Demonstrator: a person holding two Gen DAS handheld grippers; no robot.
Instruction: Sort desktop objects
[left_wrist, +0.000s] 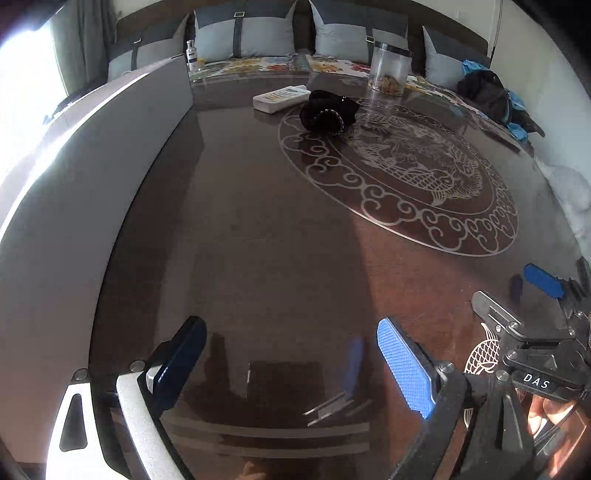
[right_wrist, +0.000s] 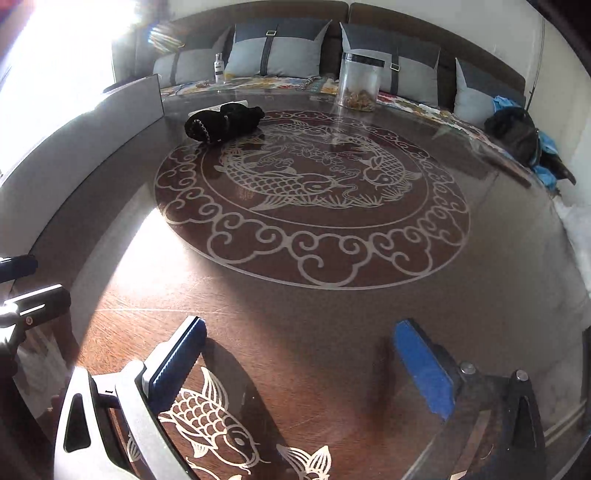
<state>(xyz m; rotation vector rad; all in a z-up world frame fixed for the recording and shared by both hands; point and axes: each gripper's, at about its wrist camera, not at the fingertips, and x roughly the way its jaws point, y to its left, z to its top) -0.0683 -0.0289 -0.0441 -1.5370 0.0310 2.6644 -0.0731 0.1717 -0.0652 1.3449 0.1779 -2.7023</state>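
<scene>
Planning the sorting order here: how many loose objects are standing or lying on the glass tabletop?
4: a white box beside the black pouch at the medallion's far edge, a clear jar and a small bottle at the far rim. Others may sit outside view.

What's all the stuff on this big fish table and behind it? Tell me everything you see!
table: 1, dark brown glossy with pale fish pattern, fills the view
black cloth bundle: 1, black with a beaded trim, far left part of the table
flat white box: 1, white, just behind the black bundle
clear jar: 1, see-through with dark lid, brownish bits at the bottom, far edge of table
small bottle: 1, clear with white label, far left edge
grey panel: 1, pale grey, standing along the table's left side
cushions: several, grey, on the sofa behind
black and blue clothes: 1 pile, right end of sofa
left claw: 1, blue pads, open, empty
right claw: 1, blue pads, open, empty
</scene>
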